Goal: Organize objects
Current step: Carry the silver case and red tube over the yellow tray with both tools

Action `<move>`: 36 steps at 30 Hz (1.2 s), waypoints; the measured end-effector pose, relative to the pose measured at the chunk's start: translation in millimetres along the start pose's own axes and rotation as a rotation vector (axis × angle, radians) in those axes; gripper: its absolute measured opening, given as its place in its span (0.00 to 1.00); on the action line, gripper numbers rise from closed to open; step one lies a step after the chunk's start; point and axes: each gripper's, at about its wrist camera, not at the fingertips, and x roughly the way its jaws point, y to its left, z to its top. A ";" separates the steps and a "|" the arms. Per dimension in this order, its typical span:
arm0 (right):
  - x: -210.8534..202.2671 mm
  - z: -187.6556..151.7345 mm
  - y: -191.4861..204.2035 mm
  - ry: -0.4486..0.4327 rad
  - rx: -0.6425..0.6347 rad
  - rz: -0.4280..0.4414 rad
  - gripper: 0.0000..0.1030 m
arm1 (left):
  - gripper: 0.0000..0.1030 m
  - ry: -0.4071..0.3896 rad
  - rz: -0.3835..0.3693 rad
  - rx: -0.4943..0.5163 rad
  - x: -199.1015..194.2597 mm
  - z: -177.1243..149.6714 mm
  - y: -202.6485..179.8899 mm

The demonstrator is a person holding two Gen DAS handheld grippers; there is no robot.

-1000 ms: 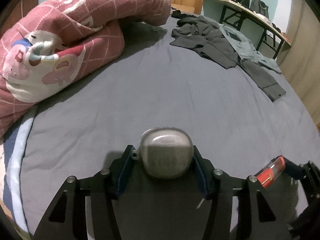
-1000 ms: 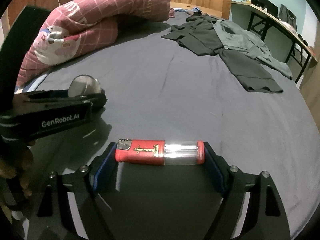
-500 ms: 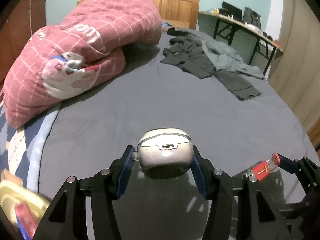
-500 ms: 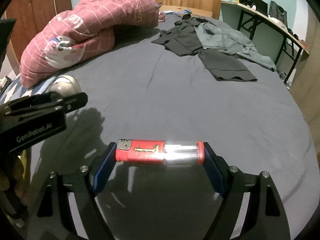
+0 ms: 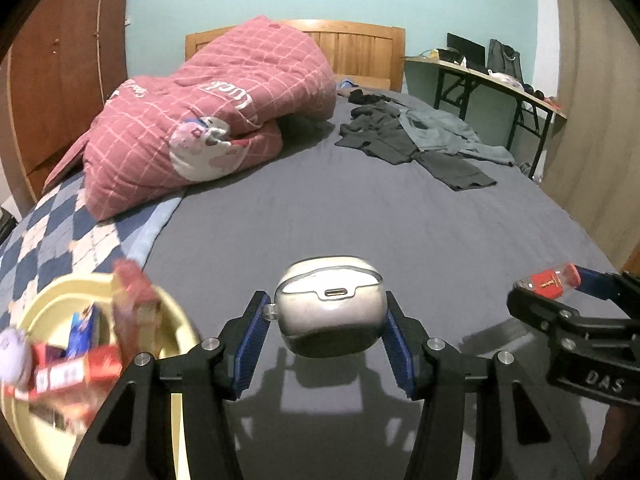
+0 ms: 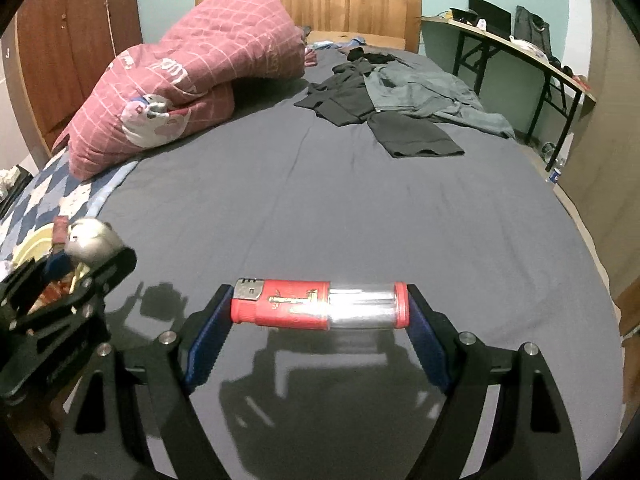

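Observation:
My left gripper (image 5: 326, 320) is shut on a silver earbud case (image 5: 330, 304), held above the grey bedsheet (image 5: 360, 216). My right gripper (image 6: 320, 308) is shut on a red and clear lighter (image 6: 320, 304), held crosswise between its blue pads. The lighter also shows at the right of the left wrist view (image 5: 550, 280). The earbud case also shows at the left of the right wrist view (image 6: 90, 240). A pale yellow bowl (image 5: 36, 308) with red packets and small boxes sits on the bed, low left of the left gripper.
A pink checked quilt (image 5: 212, 128) is bunched at the back left. Dark and grey clothes (image 5: 416, 136) lie at the back right. A wooden headboard (image 6: 352, 8), a desk (image 6: 508, 48) on the right and a wardrobe (image 5: 60, 92) on the left surround the bed.
Both grippers have risen and pulled back from the bed with their objects still held. The yellow bowl has come into the left wrist view at lower left.

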 end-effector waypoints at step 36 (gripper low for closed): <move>-53.6 -42.7 215.3 0.002 -0.227 0.309 0.80 | 0.52 -0.071 0.275 -0.127 -172.5 -56.2 151.1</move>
